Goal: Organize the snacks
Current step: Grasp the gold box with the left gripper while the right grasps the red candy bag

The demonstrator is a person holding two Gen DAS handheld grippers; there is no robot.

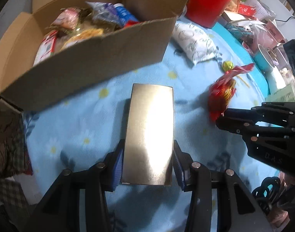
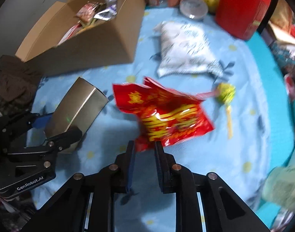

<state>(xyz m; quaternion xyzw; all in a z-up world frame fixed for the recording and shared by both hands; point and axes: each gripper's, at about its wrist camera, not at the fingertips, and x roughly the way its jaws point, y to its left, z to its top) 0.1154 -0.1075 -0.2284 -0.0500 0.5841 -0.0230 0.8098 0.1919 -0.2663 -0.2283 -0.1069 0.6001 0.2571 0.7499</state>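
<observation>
My left gripper (image 1: 148, 160) is shut on a shiny gold box (image 1: 150, 133) and holds it above the blue flowered cloth, in front of the open cardboard box (image 1: 101, 58) that holds several snack packets. The gold box also shows in the right wrist view (image 2: 78, 108). My right gripper (image 2: 144, 147) is shut on the corner of a red and yellow snack bag (image 2: 166, 114), lifted off the cloth. In the left wrist view the red bag (image 1: 222, 94) hangs from the right gripper (image 1: 220, 118) to the right of the gold box.
A white printed snack bag (image 2: 186, 48) and a green lollipop (image 2: 225, 94) lie on the cloth (image 1: 74, 119). A red container (image 2: 242, 9) and a clear jar (image 2: 193, 6) stand at the back. Clutter lines the right side; dark fabric (image 2: 12, 81) lies left.
</observation>
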